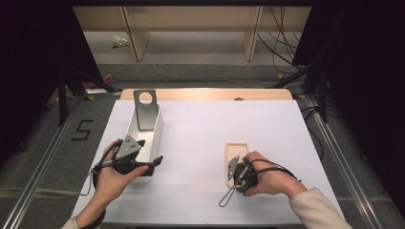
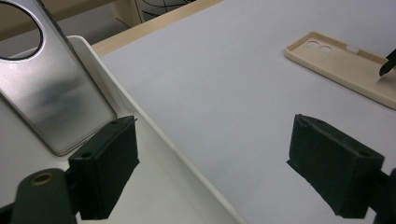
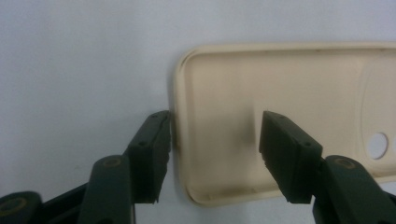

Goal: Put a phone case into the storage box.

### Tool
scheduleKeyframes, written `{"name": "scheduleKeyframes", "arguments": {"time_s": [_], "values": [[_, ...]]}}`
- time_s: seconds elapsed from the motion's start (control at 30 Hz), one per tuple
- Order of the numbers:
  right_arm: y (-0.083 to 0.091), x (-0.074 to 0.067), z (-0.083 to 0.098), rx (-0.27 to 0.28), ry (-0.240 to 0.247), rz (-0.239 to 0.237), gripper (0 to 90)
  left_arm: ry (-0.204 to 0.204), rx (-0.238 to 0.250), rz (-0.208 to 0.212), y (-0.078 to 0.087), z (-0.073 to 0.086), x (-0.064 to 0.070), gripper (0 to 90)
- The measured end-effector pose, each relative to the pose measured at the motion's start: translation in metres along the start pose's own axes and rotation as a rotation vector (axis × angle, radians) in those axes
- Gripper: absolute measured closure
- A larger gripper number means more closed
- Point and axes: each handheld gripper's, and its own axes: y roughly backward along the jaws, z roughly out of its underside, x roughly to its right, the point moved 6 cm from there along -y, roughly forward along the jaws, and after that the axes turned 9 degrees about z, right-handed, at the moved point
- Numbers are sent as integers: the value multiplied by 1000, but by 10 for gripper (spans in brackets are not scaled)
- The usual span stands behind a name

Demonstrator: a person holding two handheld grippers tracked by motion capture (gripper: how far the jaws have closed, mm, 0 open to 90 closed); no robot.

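Right gripper point(image 3: 212, 156): jaws spread, straddling beige plastic phone case point(image 3: 289, 93) wall to pinch it | left gripper point(image 2: 229, 175): spread, empty, over white tray point(image 2: 154, 135) rim.

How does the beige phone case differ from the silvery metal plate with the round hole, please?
The beige phone case lies flat on the white table, hollow side up; the silvery metal plate with the round hole leans upright in the white tray. The case is matte with small cutouts; the plate is shiny with one large hole. Both are thin, rounded rectangles.
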Motion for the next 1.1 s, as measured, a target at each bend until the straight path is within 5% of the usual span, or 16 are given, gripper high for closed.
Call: {"name": "scheduleKeyframes", "arguments": {"time_s": [0.4, 1.1], "values": [[3, -8, -3, -22, 62, -33, 690, -8, -3, 10, -1, 0, 2, 151], [4, -14, -4, -37, 108, -30, 830, -17, -4, 18, -2, 0, 4, 151]]}}
